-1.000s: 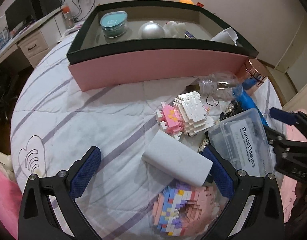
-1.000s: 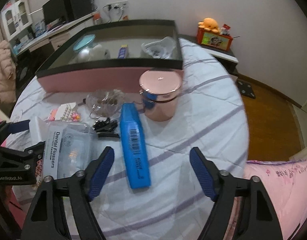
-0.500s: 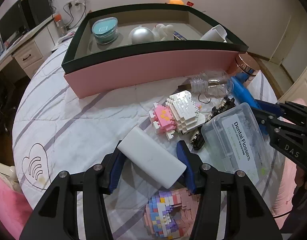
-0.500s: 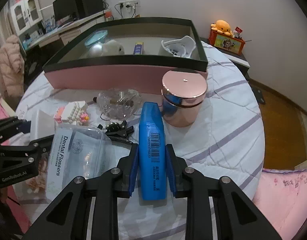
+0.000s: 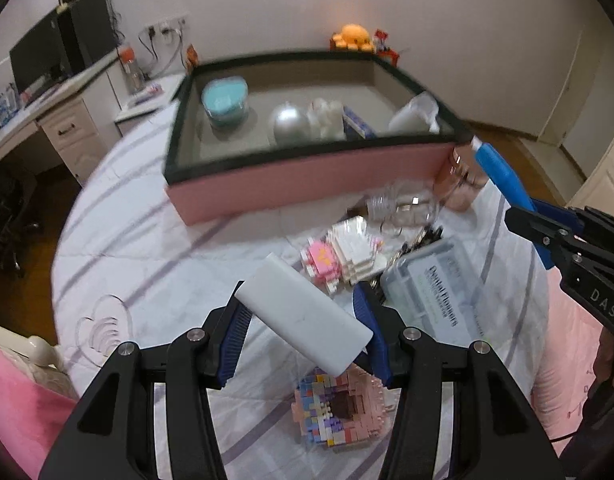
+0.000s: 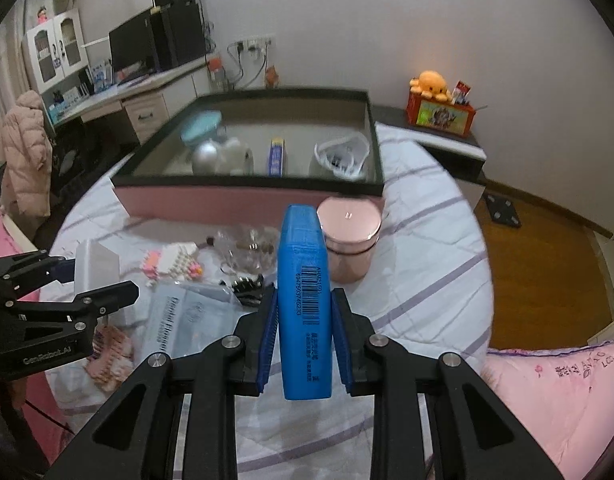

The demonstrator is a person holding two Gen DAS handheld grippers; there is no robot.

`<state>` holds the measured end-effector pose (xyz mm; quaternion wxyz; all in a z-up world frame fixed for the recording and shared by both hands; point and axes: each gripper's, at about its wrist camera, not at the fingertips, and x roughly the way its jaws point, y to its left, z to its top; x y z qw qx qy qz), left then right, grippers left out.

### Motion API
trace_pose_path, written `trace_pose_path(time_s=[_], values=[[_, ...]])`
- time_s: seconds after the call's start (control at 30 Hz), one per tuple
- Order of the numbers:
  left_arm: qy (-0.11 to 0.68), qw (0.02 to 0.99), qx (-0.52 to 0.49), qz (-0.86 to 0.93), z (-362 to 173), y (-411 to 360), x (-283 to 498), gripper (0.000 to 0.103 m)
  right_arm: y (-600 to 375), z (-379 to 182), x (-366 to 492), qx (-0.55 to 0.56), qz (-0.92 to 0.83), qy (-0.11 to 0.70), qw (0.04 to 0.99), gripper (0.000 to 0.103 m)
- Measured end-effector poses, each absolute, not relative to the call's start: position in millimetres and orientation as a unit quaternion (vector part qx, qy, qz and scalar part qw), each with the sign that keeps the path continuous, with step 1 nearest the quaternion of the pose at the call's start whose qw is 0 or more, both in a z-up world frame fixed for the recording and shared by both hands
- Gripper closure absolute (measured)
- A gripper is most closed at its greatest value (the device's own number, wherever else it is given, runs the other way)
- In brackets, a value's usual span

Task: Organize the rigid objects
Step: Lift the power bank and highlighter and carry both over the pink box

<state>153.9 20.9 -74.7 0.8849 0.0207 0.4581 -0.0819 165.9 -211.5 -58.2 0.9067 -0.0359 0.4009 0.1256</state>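
My left gripper is shut on a white rectangular block and holds it lifted above the bed. My right gripper is shut on a blue case with a barcode, also lifted; that case shows in the left wrist view too. A pink box with a dark rim stands ahead, and it shows in the right wrist view as well. It holds a teal jar, a silver ball, a white figure, a small blue box and a white holder.
On the striped bedcover lie a Dental Flossers box, a white-pink brick model, a pastel brick model, a clear glass bottle, black clips and a rose-gold tin. A desk stands far left.
Both grippers closed from open onto their objects and lifted them: the left took the white block, the right took the blue case. Both views rose and pulled back from the bed.
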Motion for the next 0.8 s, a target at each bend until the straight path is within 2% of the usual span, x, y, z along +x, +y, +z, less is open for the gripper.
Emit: trace_pose_path(time_s=[0.5, 0.8], values=[[0.299, 0.952, 0.017, -0.067, 33, 41, 98, 0.05, -200, 27, 99, -0.034, 0.135, 0.26, 0.955, 0.076], [0.233, 0.971, 0.015, -0.043, 66, 52, 66, 0.05, -195, 55, 65, -0.028, 0.138, 0.204, 0.969, 0.076]])
